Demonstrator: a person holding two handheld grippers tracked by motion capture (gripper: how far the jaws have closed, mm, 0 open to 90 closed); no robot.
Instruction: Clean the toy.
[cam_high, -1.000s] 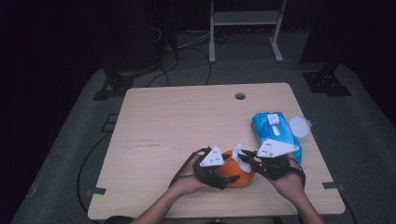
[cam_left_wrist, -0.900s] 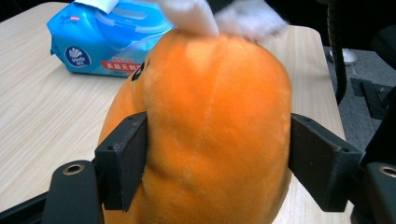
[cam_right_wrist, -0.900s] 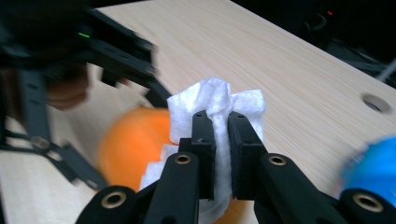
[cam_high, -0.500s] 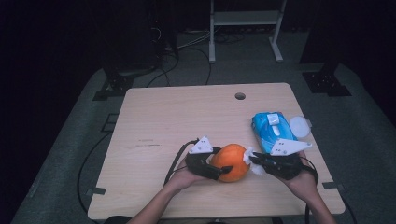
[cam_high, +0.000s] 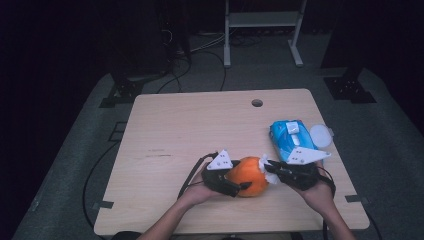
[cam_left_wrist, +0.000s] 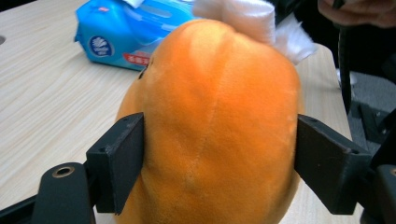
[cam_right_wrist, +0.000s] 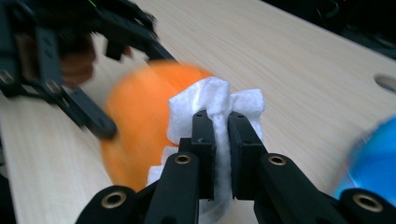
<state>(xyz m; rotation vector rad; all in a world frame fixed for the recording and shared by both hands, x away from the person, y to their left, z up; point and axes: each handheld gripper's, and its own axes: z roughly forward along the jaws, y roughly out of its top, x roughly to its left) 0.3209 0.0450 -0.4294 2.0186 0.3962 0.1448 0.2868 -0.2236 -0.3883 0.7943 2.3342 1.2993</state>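
Observation:
An orange plush fruit (cam_high: 248, 176) sits near the table's front edge, between the pads of my left gripper (cam_high: 243, 181). In the left gripper view both black pads (cam_left_wrist: 122, 161) press its sides, so my left gripper (cam_left_wrist: 219, 158) is shut on it; the jaws have just been opening a little with the fruit still between them. My right gripper (cam_high: 271, 173) comes in from the right, shut on a white wipe (cam_high: 264, 166). In the right gripper view the wipe (cam_right_wrist: 215, 98) bulges out of the gripper (cam_right_wrist: 222, 126) and lies against the fruit (cam_right_wrist: 140, 121). The wipe (cam_left_wrist: 243, 16) touches the fruit's top.
A blue pack of wipes (cam_high: 290, 137) lies at the table's right side, behind my right hand, with a round white lid (cam_high: 320, 135) beside it. The pack (cam_left_wrist: 126, 32) is close behind the fruit. A cable hole (cam_high: 257, 103) is near the far edge.
The left gripper has shifted to the fruit's left side, so more of the fruit is uncovered. The right gripper with the wipe has drawn slightly to the right, staying against the fruit.

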